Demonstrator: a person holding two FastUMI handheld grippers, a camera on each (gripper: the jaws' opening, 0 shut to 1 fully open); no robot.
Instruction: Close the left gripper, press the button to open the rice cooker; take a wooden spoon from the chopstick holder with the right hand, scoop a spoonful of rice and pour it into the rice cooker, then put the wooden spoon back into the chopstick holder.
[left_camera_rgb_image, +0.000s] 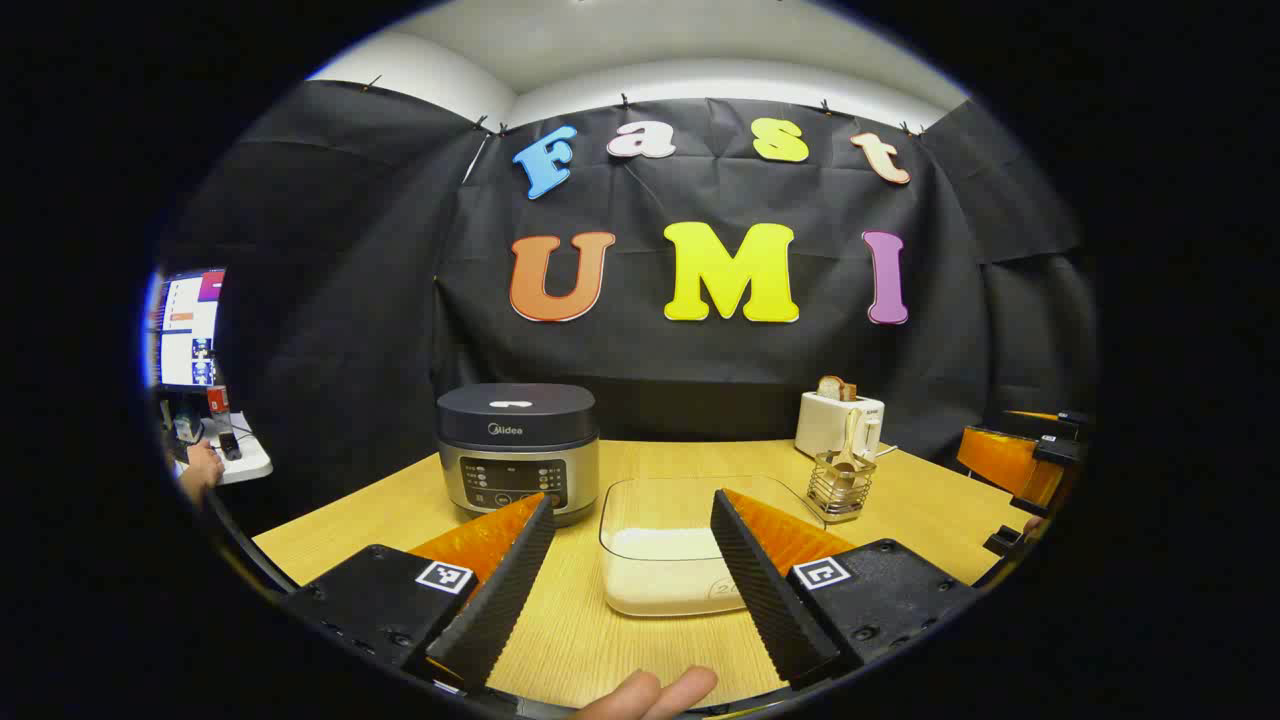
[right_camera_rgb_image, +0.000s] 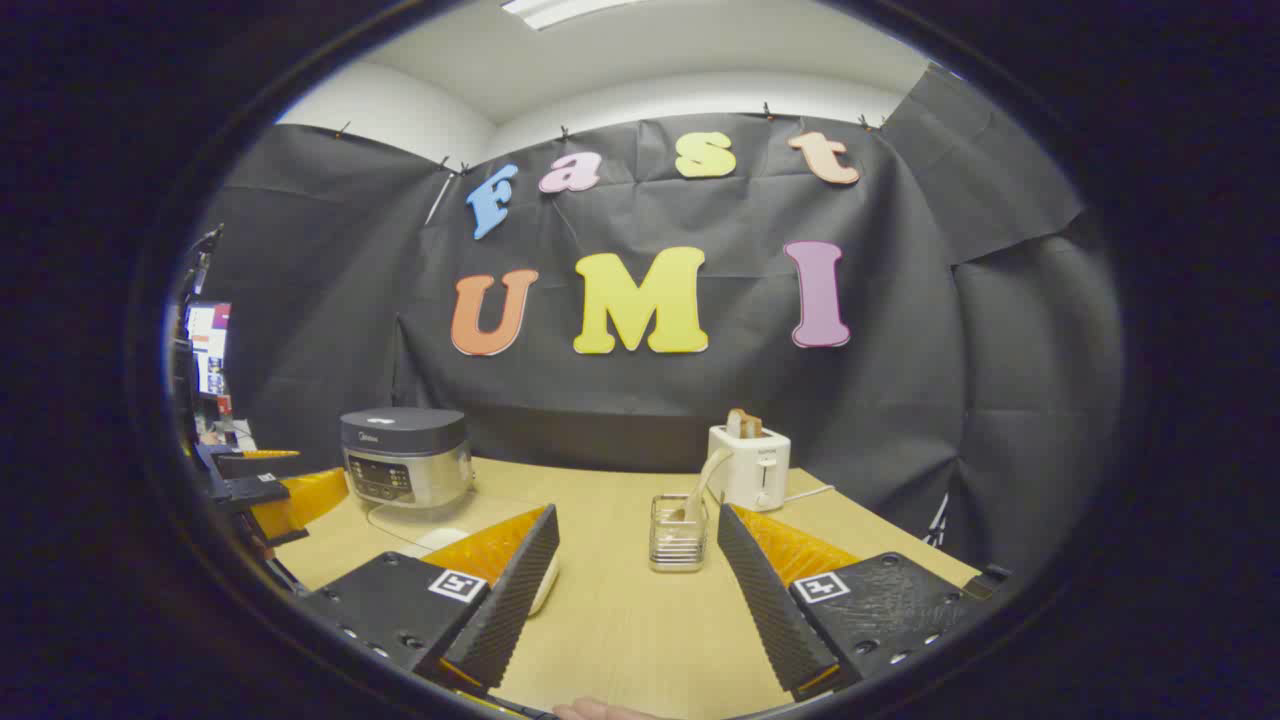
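The rice cooker (left_camera_rgb_image: 517, 447) stands on the wooden table with its dark lid down; it also sits at the left of the right gripper view (right_camera_rgb_image: 407, 455). A clear container of rice (left_camera_rgb_image: 668, 560) lies just ahead of my left gripper (left_camera_rgb_image: 632, 505), which is open and holds nothing. The wire chopstick holder (left_camera_rgb_image: 841, 485) carries a wooden spoon (left_camera_rgb_image: 852, 440) standing upright in it. In the right gripper view the chopstick holder (right_camera_rgb_image: 678, 532) and spoon (right_camera_rgb_image: 706, 480) stand a short way ahead of my open right gripper (right_camera_rgb_image: 636, 520). The rice container (right_camera_rgb_image: 455, 540) shows partly behind its left finger.
A white toaster (left_camera_rgb_image: 835, 420) with bread in it stands at the back right of the table (left_camera_rgb_image: 940, 510), seen again behind the holder (right_camera_rgb_image: 752, 464). A monitor (left_camera_rgb_image: 185, 330) and a person's hand (left_camera_rgb_image: 200, 470) are off to the left. The other gripper (right_camera_rgb_image: 262, 490) sits at the far left.
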